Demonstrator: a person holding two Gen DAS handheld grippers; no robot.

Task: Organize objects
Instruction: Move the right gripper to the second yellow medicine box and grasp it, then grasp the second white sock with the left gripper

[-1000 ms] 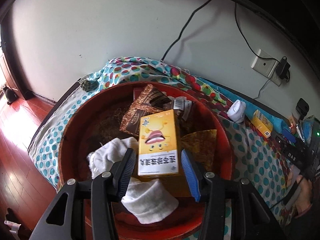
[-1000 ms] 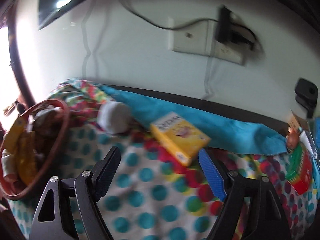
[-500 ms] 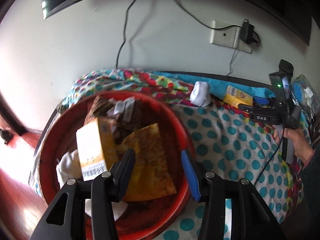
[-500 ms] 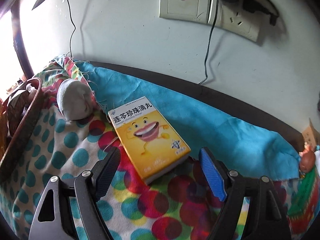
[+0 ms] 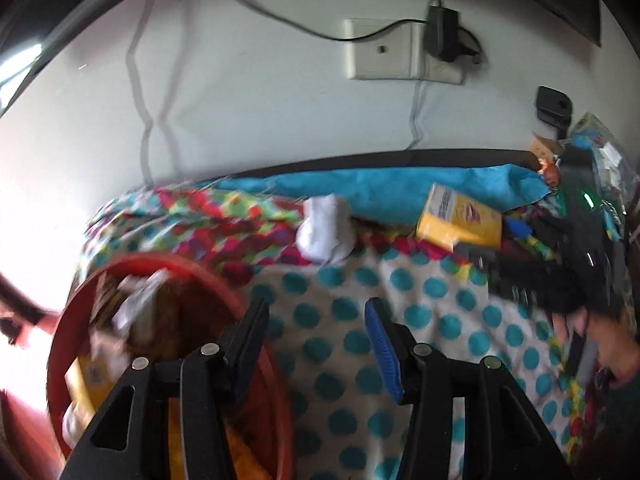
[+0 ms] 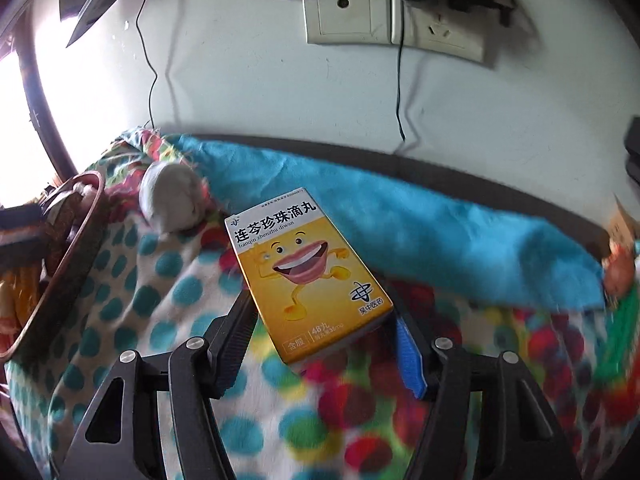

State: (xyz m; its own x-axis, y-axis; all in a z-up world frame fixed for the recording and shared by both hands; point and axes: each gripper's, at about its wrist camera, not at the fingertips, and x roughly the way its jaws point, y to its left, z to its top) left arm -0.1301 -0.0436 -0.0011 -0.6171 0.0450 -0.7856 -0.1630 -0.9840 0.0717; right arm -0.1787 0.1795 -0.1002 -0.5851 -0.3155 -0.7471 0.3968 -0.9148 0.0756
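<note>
A yellow medicine box (image 6: 308, 276) with a smiling cartoon mouth lies on the polka-dot cloth; my right gripper (image 6: 324, 344) is open with a finger on each side of the box's near end. The box also shows in the left wrist view (image 5: 460, 220). A rolled white sock (image 6: 172, 200) lies just left of it, seen too in the left wrist view (image 5: 326, 230). My left gripper (image 5: 316, 348) is open and empty over the right rim of the red basket (image 5: 276, 380), which holds another yellow box, white socks and wrappers.
A blue cloth (image 6: 440, 232) lies along the wall behind the box. A wall socket with a plugged charger (image 5: 444, 36) and cables hang above. Small packets and a toy (image 6: 618, 272) sit at the far right. The basket's rim (image 6: 68, 264) is at left.
My left gripper has swung right, off the basket's contents toward the cloth, leaving its yellow box in the basket. My right gripper has moved forward so its fingers flank the yellow box.
</note>
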